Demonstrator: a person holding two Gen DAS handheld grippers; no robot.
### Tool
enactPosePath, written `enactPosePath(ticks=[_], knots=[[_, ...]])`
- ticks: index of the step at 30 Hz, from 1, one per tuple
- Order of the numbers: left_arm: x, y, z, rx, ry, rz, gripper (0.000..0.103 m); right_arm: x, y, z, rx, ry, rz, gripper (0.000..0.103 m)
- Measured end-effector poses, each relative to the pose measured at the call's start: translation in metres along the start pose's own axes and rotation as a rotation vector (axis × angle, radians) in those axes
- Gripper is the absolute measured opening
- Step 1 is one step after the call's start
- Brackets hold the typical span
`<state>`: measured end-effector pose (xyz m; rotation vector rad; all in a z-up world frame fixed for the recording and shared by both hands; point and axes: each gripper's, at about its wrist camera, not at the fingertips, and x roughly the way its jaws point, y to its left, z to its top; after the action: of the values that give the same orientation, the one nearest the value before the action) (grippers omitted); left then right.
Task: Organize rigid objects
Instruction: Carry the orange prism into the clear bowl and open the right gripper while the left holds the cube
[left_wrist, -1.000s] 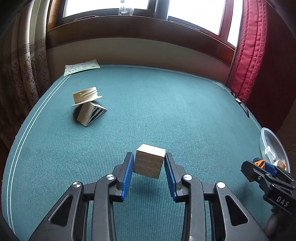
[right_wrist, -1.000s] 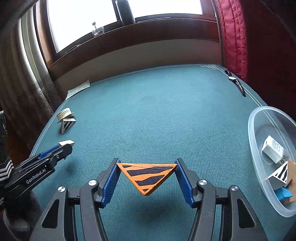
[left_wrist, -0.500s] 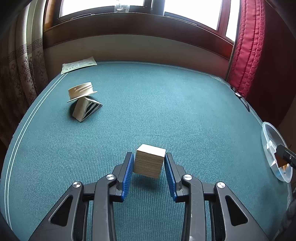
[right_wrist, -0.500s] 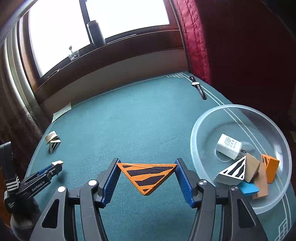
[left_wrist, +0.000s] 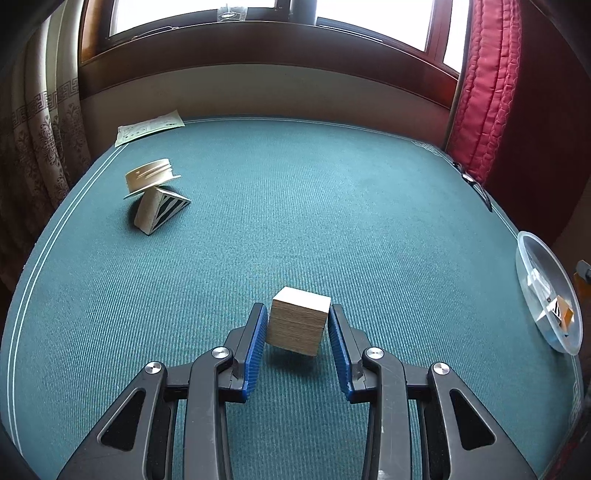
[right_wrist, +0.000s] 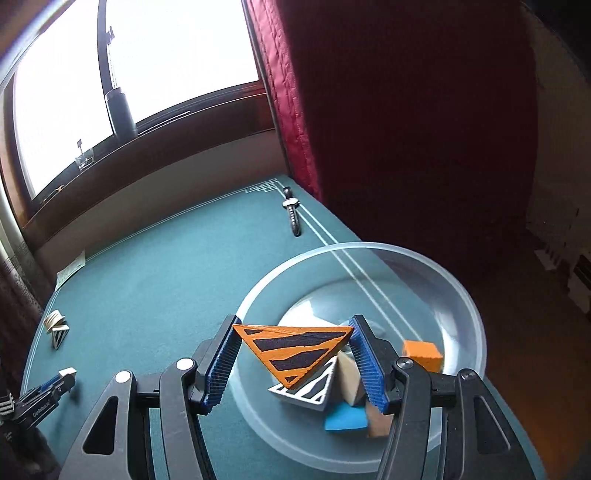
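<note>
While the right gripper (right_wrist: 293, 356) pinches the orange striped triangle (right_wrist: 293, 350) just over the clear bowl (right_wrist: 461, 288), it should go lower and let go softly (blocks already lie under it). Far to its left, the left gripper (left_wrist: 297, 330) squeezes a wooden cube (left_wrist: 297, 325) above the green table cloth (left_wrist: 295, 206), by a bright window and red curtain (right_wrist: 369, 110)

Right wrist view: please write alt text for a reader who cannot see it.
The right hand-held gripper holds an orange triangle with black stripes above a clear plastic bowl on a green table. The bowl contains several small blocks, among them an orange block and a blue piece.
</note>
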<state>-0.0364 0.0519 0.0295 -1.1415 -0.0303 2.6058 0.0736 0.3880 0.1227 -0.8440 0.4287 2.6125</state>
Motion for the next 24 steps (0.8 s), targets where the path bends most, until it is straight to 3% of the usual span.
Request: enactPosePath(ticks=[12,24], knots=[[-0.005,-0.028,-0.002,0.022,0.017,-0.026,0.035,0.031,-0.055,0.009,0.078,0.049,-0.061,0.063],[-0.006,-0.064,0.002,0.075,0.022,-0.045,0.035,0.039,-0.073,0.01,0.098,0.077,-0.029,0.063]])
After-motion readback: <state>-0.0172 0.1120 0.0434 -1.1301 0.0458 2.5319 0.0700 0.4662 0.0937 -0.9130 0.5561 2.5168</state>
